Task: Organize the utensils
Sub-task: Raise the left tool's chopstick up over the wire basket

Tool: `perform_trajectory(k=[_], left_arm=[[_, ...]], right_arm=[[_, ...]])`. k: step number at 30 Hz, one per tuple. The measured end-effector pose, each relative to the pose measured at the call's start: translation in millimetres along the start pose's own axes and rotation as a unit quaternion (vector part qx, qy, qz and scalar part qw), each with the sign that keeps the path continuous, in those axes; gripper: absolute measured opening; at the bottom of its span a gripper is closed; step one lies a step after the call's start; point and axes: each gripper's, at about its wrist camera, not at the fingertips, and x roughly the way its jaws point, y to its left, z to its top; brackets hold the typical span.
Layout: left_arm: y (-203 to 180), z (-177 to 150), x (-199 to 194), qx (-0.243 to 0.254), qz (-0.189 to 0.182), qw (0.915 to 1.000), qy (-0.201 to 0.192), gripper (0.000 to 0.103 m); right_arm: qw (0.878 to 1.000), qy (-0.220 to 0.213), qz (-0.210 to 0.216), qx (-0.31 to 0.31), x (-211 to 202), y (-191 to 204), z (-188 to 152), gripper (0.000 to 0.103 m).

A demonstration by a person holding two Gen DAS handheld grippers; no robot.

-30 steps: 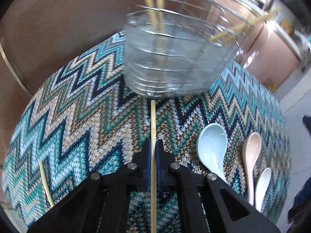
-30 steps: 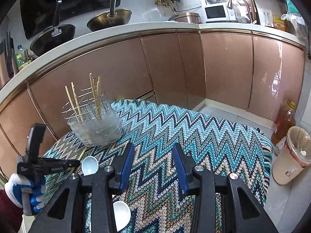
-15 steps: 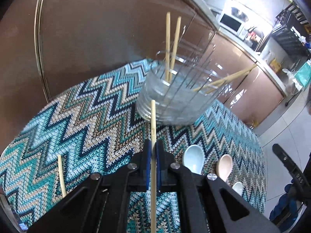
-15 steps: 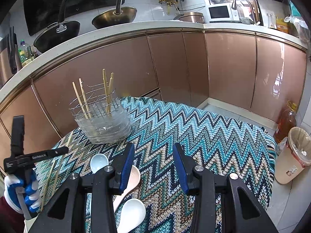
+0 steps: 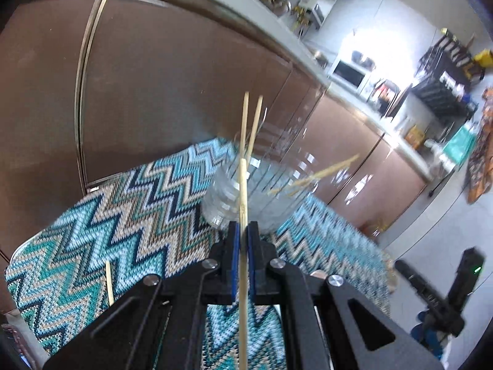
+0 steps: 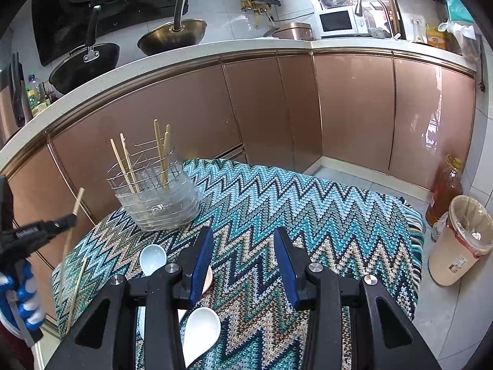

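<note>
Since a second ago the left hand-held gripper has lifted its chopstick off the zigzag-knit cloth and now carries it in the air, nearer the level of the holder's rim.

From the left wrist, the blue pads are clenched on that chopstick, whose tip points up in front of the clear wire-and-plastic utensil holder. Two chopsticks stand upright in the holder and another pair leans out to the right. One loose chopstick lies on the cloth at the left. All of this is somewhat motion-blurred.

From the right wrist, the right hand-held gripper hangs released above the tabletop, its pads wide apart with nothing between them. The left hand-held gripper appears at the left edge, held by a blue-and-white gloved hand, with the chopstick slanting through it, well left of the utensil holder. A pale blue spoon, a pink spoon partly hidden by the near finger, and a white spoon lie on the cloth, and the loose chopstick lies near its left edge.
</note>
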Motion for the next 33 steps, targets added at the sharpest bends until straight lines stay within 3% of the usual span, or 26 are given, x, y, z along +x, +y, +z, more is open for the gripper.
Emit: perform_trajectory(k=[10, 18, 25, 33], left_arm=[[-9.8, 48.3, -39.6, -0.017, -0.039, 0.997, -0.065, 0.004], [-48.2, 114.7, -30.7, -0.013, -0.033, 0.9846, -0.171, 0.004], [-77.5, 131.3, 16.5, 0.017, 0.041, 0.9614, -0.272, 0.004], [-75.1, 100.5, 83.6, 0.028, 0.116, 0.948, -0.295, 0.005]], right_arm=[[1.0, -0.011, 0.01, 0.027, -2.9, -14.1, -8.6, 0.038], [0.999, -0.026, 0.009, 0.042, -0.8, -30.6, -6.3, 0.039], [0.998, -0.029, 0.002, 0.051, 12.0, -49.3, -3.3, 0.039], [0.998, -0.027, 0.002, 0.06, 24.3, -62.8, -6.3, 0.041]])
